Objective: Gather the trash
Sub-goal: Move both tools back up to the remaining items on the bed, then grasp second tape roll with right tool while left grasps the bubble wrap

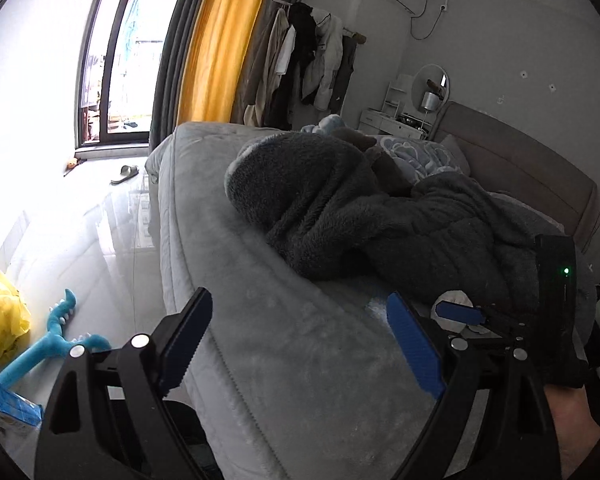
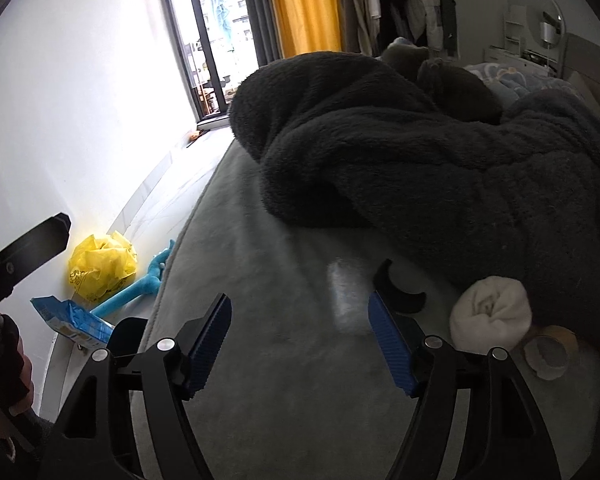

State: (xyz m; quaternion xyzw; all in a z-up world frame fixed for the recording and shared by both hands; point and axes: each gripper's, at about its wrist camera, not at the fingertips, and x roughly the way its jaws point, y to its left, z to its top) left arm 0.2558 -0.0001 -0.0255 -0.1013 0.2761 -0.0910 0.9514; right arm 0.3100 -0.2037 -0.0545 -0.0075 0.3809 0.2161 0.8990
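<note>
Fleece blanket rumpled; yellow bag crinkled

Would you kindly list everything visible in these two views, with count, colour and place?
bed: one, grey cover, centre
fleece blanket: one, dark grey, heaped on the bed
rolled cloth: one, white, beside the blanket
tape roll: one, tan, next to the cloth
plastic bag: one, yellow, crumpled, on the floor by the wall
plastic toy: one, blue, on the floor
packet: one, blue, on the floor
slipper: one, near the window
curtain: one, yellow
hanging clothes: several, mixed
left gripper: fingers open, empty
right gripper: fingers open, empty
</note>
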